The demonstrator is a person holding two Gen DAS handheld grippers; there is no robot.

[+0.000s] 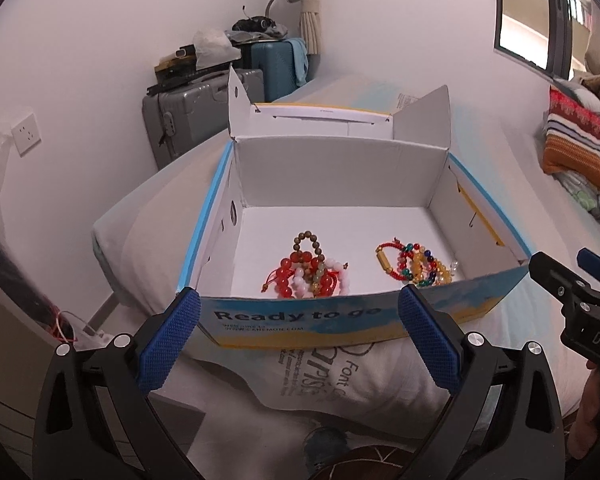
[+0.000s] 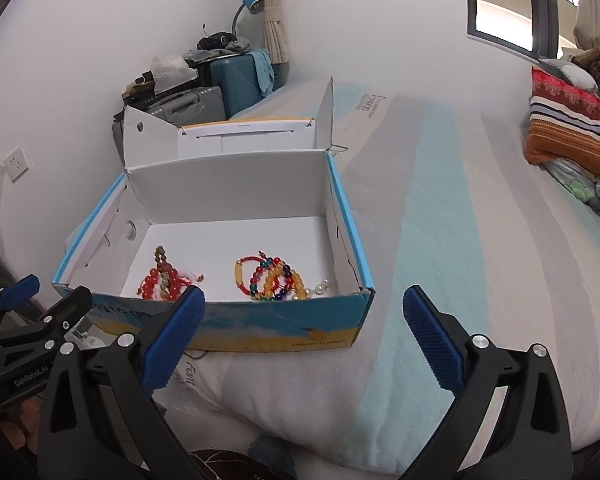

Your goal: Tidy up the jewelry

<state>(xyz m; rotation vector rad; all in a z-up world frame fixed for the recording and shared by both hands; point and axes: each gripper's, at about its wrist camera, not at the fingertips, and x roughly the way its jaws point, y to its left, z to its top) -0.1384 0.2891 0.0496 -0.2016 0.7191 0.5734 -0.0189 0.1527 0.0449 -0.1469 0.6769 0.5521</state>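
A bed (image 2: 440, 208) with pale striped bedding carries an open cardboard box (image 1: 300, 322), its lid folded back. Inside, on the white floor near the front wall, lie two heaps of beaded bracelets: a red and white heap (image 1: 308, 274) to the left, a multicoloured heap (image 1: 418, 266) to the right, apart. The left gripper (image 1: 298, 330) and right gripper (image 2: 302, 330) hover just before the box, jaws spread wide, holding nothing.

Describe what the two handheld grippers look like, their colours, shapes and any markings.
Each gripper is a black plastic frame with silver round bolts and two angled fingers faced with blue, cross-hatch textured pads. That goes for the left gripper and the right gripper. Seen from the side, the right gripper's body shows white letters "DAS", the left's "GenRoboLAI"-like print, partly cut off. No cables or sleeves show.
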